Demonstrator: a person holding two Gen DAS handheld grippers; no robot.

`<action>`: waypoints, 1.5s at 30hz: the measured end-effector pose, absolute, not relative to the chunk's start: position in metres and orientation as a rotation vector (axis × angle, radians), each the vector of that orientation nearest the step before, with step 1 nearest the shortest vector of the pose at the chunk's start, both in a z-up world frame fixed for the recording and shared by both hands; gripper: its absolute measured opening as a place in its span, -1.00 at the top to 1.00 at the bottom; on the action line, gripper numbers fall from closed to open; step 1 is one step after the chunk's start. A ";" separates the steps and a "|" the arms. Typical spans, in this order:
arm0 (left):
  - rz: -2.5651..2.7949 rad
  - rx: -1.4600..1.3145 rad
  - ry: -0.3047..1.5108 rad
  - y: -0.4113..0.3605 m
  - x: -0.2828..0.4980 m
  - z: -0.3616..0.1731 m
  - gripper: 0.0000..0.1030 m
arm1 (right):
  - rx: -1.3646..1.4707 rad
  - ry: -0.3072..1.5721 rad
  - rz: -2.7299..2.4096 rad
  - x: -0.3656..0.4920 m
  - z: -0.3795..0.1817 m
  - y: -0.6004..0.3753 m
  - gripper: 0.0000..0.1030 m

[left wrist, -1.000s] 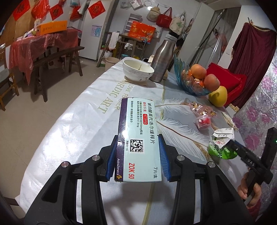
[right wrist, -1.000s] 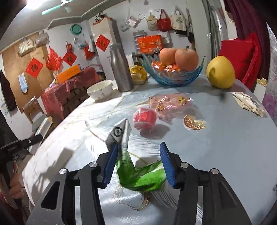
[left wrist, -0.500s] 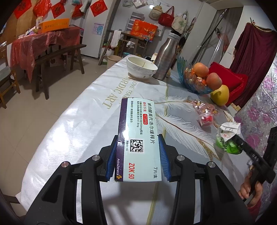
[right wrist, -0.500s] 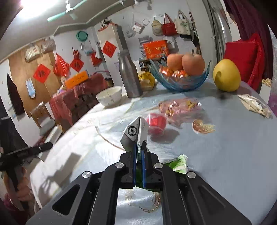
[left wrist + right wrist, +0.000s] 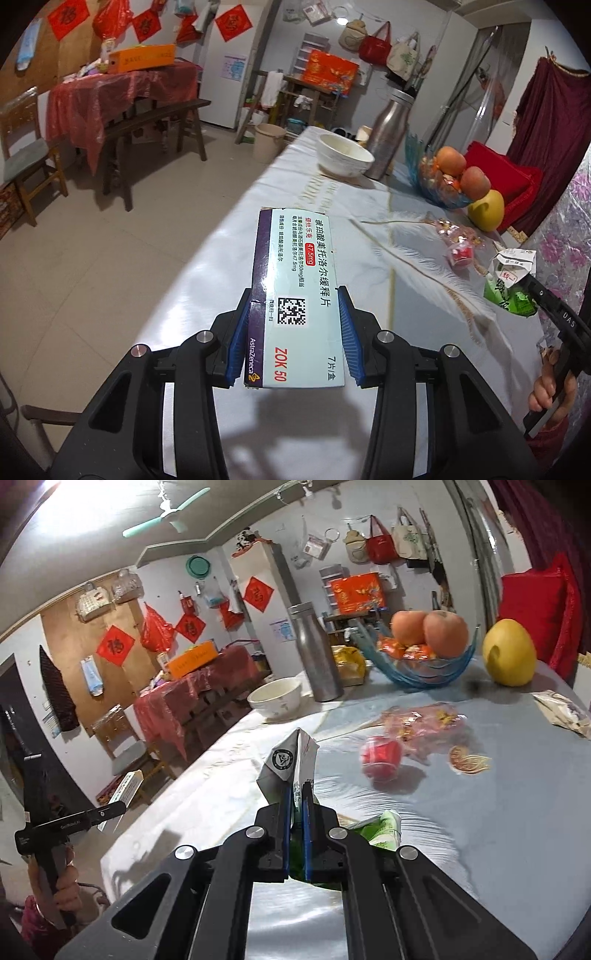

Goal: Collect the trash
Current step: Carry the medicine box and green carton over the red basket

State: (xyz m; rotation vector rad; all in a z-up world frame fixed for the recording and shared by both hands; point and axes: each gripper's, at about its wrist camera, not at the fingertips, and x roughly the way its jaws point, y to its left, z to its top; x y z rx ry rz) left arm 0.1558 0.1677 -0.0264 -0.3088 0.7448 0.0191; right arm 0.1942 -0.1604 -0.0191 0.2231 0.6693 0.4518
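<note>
While both hands carry trash above the surface (image 5: 207, 280), the left tool (image 5: 293, 326) pinches a flat medicine box (image 5: 295, 291) by its long sides, near its printed lower end, so most of the box sticks out forward past the pads. The right tool (image 5: 295, 812) is pressed together on a crumpled green and white drink carton (image 5: 291, 768), its folded top poking up between the fingers and the green body hanging below. That carton looks soft, and a grip on a thin fold could slip or tear if the hand swings quickly, so it may drop back onto the cloth. The box is likely to pivot between its pads for the same reason, since it is held near one end. More trash lies on the surface: a small red cup (image 5: 380, 758), pink sweet wrappers (image 5: 424, 720) just beyond it, and a pale packet (image 5: 561, 712) at the far right edge. A white bowl (image 5: 275, 698), a steel flask (image 5: 317, 653), a glass fruit bowl (image 5: 428, 668) and a yellow fruit (image 5: 509, 653) crowd the far end. No bin on or beside the surface shows; only a bucket (image 5: 269, 142) stands on the floor beyond.
</note>
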 end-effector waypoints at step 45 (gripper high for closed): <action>0.186 -0.351 1.146 0.345 -0.054 -0.215 -0.47 | -0.032 0.884 1.031 0.004 -0.001 0.138 0.88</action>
